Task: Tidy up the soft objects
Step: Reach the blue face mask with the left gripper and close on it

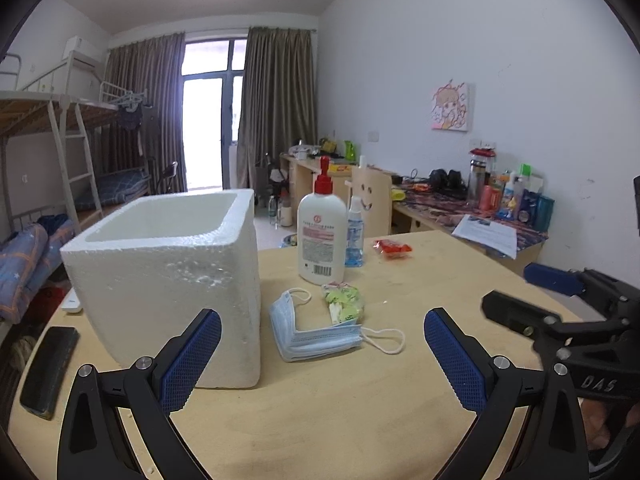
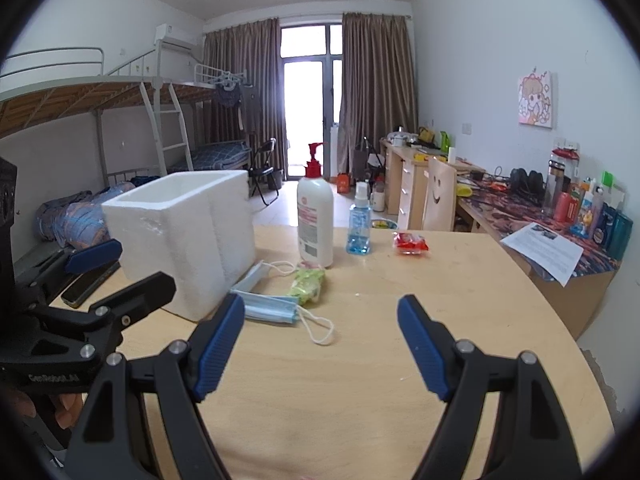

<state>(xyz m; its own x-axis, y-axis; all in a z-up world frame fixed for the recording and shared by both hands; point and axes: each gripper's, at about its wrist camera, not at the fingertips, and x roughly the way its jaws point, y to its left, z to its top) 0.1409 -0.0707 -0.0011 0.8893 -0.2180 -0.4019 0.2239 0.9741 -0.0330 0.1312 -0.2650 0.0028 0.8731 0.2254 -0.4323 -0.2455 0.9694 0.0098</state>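
Observation:
A folded stack of blue face masks lies on the wooden table beside a white foam box. A green-and-yellow soft packet rests against the masks. A red packet lies farther back. My left gripper hovers open just short of the masks, nothing between its fingers; it also shows at the left of the right wrist view. My right gripper is open and empty over bare table, and appears at the right of the left wrist view.
A white pump bottle and a blue spray bottle stand behind the masks. A dark phone lies left of the box. A cluttered desk runs along the right wall.

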